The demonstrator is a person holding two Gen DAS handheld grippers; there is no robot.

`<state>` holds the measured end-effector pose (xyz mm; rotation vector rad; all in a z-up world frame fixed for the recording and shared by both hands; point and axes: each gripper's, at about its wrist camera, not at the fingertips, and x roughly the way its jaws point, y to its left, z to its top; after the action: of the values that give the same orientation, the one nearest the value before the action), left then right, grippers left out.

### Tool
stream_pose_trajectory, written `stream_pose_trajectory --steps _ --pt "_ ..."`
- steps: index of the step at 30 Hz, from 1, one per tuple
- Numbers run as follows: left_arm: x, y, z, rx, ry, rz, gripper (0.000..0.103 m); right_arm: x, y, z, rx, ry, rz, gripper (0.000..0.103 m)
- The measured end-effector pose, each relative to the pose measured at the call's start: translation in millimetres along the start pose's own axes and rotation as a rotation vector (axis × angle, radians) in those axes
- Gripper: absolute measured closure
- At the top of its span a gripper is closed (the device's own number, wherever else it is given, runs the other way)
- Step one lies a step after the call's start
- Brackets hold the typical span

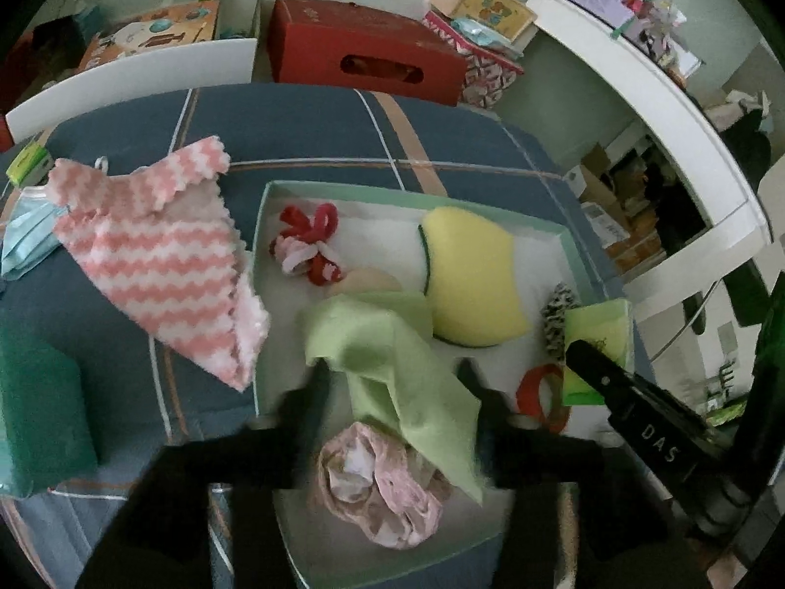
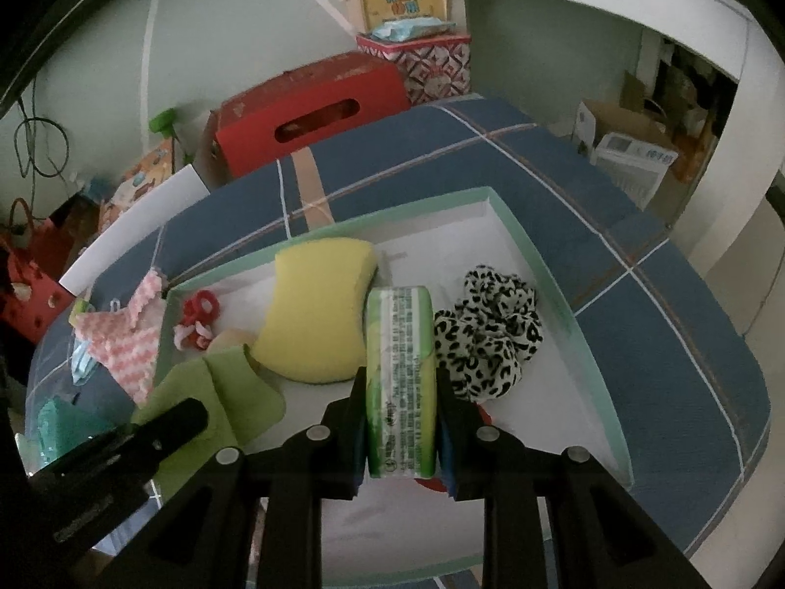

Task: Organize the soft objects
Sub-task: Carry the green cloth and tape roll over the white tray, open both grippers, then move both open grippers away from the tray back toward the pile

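Note:
My left gripper [image 1: 395,373] stands open over the near part of the mint-rimmed tray [image 1: 343,194]. A light green cloth [image 1: 392,363] lies loose between its fingers, draped onto a crumpled pink floral fabric [image 1: 378,486]. My right gripper [image 2: 400,392] is shut on a green tissue pack [image 2: 400,383], held upright over the tray [image 2: 483,194]. In the tray lie a yellow sponge [image 2: 314,314], a leopard-print scrunchie [image 2: 490,334], red hair ties [image 1: 309,240] and an orange ring [image 1: 539,392]. A pink and white striped cloth [image 1: 157,255] lies on the bedding left of the tray.
The tray sits on blue checked bedding [image 1: 294,137]. A light blue face mask [image 1: 24,240] and a dark green pack [image 1: 39,417] lie at the far left. Behind the bed stand a red tissue box [image 1: 363,49], patterned boxes [image 1: 490,24] and a white board [image 1: 137,68].

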<state>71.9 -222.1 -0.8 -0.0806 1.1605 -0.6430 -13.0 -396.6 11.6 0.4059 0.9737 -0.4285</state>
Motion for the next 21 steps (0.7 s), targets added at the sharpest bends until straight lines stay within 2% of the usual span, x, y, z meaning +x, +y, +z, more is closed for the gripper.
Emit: stream_pose_trajectory --steps 3,4,5,7,10,13,14,16,18,21 --pt "-14 0 1 0.002 -0.020 -0.006 0.042 -8 1 2 0.000 -0.021 -0.004 0.064" --pt "-18 0 2 0.001 -0.028 -0.001 0.040 -12 1 2 0.001 -0.031 -0.006 0.055" --pt "-23 1 2 -0.002 -0.036 0.004 0.038 -16 1 3 0.005 -0.045 -0.010 0.051" --pt "-31 4 3 -0.015 -0.048 0.013 0.037 -23 0 4 0.007 -0.062 -0.014 0.049" --pt "-41 11 4 -0.043 -0.061 0.033 0.037 -30 1 5 0.003 -0.079 -0.029 0.038" --pt "-47 19 4 -0.066 -0.072 0.069 0.037 -33 1 5 0.000 -0.082 -0.039 0.035" --pt "-49 21 5 -0.070 -0.077 0.085 0.037 -33 1 5 -0.001 -0.080 -0.042 0.030" --pt "-53 25 5 -0.076 -0.089 0.117 0.034 -30 1 5 -0.004 -0.069 -0.053 0.023" --pt "-57 30 5 -0.080 -0.104 0.141 0.022 -26 1 5 -0.010 -0.059 -0.069 0.019" --pt "-60 38 5 -0.095 -0.116 0.179 0.021 -22 1 4 -0.018 -0.046 -0.097 0.006"
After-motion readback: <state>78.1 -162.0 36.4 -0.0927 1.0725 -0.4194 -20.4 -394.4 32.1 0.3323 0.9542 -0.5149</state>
